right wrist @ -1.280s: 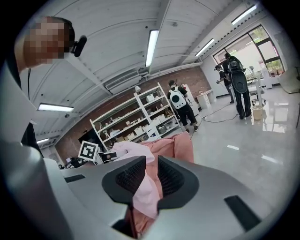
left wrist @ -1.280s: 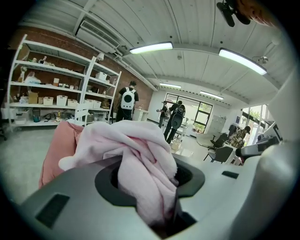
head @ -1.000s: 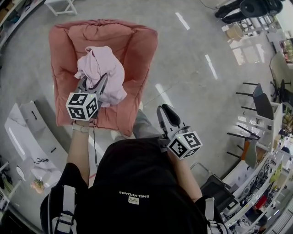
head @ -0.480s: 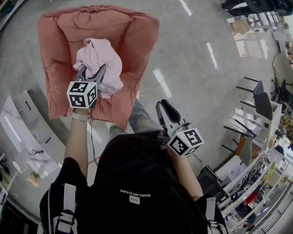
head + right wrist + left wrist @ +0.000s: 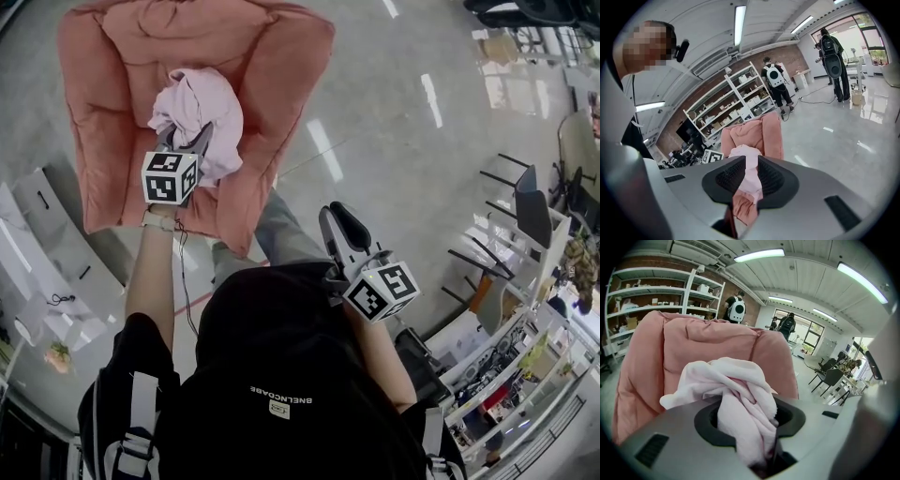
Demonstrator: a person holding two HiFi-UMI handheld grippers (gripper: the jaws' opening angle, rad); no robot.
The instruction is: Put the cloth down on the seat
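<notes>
Since the earlier frame the left hand-held gripper has carried the pale pink, crumpled fabric cloth further over the salmon-pink padded armchair, which now sits higher in the head view. That gripper is clenched on a twisted fold of the cloth. The rest bunches in soft wrinkles over the seat, and I cannot tell whether it touches the cushion. The left gripper view shows the quilted chair back rising behind the cloth, and white shelving that the head view does not show. The right hand-held gripper hangs over the glossy grey floor, well apart from the chair. Its ribbed dark pads stand slightly apart with nothing between them.
</notes>
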